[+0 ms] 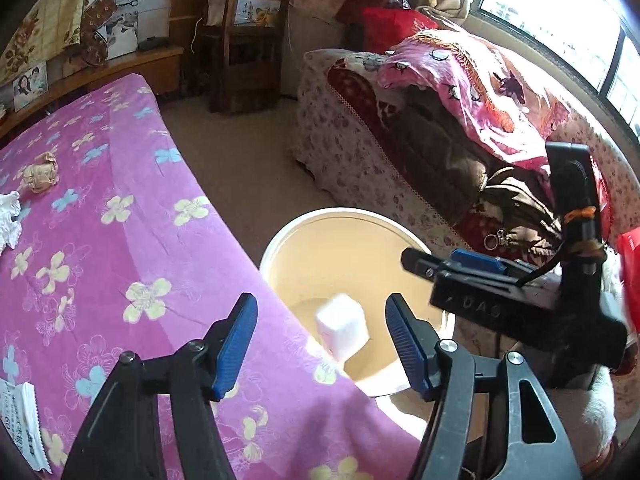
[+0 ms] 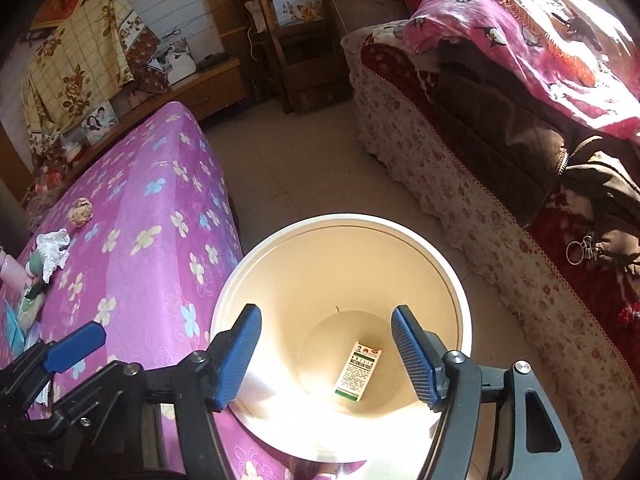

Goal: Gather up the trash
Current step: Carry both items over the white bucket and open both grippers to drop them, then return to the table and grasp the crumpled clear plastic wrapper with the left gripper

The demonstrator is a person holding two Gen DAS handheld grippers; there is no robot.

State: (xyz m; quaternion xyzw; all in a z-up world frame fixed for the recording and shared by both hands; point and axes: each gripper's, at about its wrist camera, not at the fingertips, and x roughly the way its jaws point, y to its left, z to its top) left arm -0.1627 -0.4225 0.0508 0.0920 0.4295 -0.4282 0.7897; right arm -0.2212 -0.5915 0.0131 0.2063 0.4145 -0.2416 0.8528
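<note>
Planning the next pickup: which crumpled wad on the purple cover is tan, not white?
The tan wad, farther up the purple cover; the white wad lies nearer the clutter.

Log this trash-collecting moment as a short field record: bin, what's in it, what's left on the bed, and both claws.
bin: round cream plastic bucket on the floor beside the bed
in bin: small printed cardboard box lying on the bottom; blurred white boxy item in the bucket's mouth
bed: purple flowered bedspread
still on bed: crumpled beige paper ball, crumpled white tissue
left claw: open, nothing between the pads
right claw: open, empty, over the bucket
</note>
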